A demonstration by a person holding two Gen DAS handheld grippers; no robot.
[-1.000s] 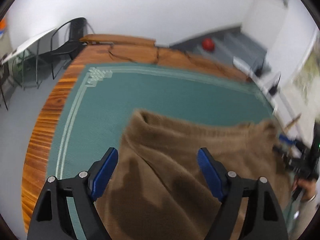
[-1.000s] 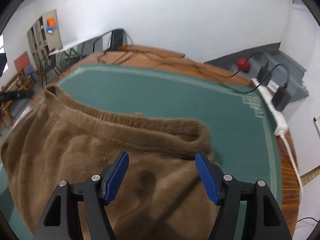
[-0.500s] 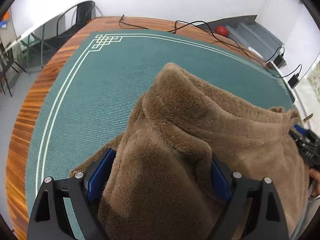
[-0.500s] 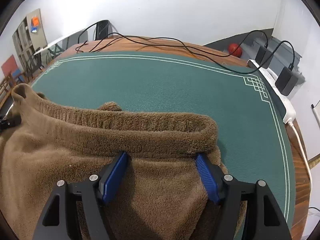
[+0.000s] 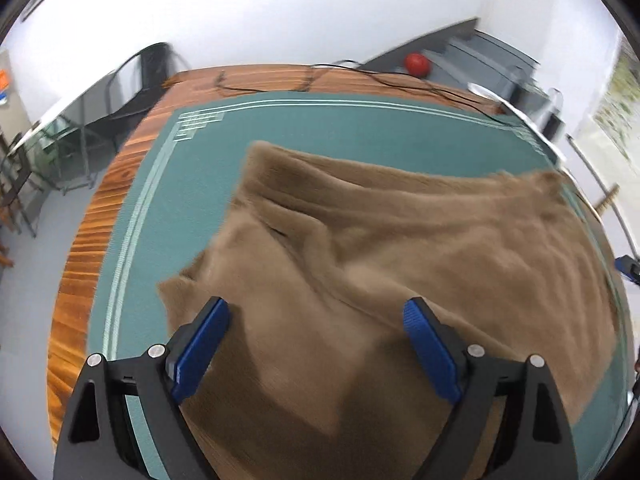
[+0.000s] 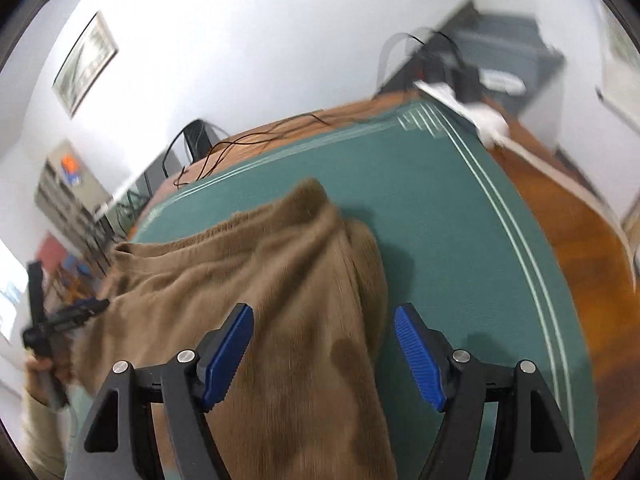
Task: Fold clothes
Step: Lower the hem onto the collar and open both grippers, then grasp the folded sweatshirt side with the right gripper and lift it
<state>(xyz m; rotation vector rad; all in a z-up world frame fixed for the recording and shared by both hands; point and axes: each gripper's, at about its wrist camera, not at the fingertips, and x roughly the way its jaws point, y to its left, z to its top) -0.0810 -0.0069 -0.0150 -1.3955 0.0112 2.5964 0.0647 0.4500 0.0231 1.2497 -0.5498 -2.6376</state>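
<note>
A brown fleece garment, thick and fuzzy, lies spread in soft ridges on the green felt mat, which carries pale border lines and a stepped corner pattern. Round the mat runs the striped, glossy wooden table, with thin black cables trailing along its far edge.

Left gripper: black frame, ribbed blue pads, jaws wide apart and just been opening. The fleece lies below and between them, but neither pad presses on it.

Right gripper: jaws apart too, just been opening a little. The garment's folded right edge runs between them, near the left pad; the right pad stands over bare mat. No pinch here either.

Both views are motion-blurred. A red ball sits on grey steps beyond the table.
</note>
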